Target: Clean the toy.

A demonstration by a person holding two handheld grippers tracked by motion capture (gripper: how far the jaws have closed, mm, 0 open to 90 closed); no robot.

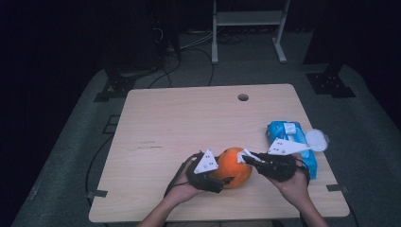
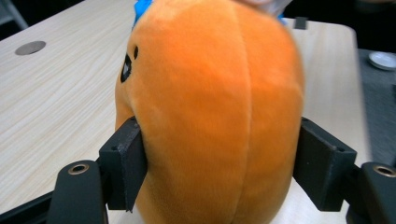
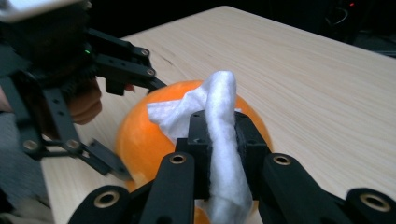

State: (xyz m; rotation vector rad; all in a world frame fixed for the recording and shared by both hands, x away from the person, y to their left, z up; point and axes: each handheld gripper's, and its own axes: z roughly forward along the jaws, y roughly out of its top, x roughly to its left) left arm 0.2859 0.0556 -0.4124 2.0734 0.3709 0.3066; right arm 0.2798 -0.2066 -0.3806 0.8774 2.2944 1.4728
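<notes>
With the left gripper point(image 1: 226, 179) clamping the orange plush toy point(image 1: 233, 166) at lower centre, the right gripper point(image 3: 219, 140), pinching a white wipe point(image 3: 219, 121), should rub lightly.

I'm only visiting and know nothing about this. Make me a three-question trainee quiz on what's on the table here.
1. True or false: the left gripper has its jaws on either side of the orange plush.
2. What does the right gripper hold? A) white wipe B) pen C) spoon
3. What blue thing lies at the table's right edge?

Key: 1 true. 2 A, the wipe, lying on the plush. 3 the wipes pack, lid open.
</notes>
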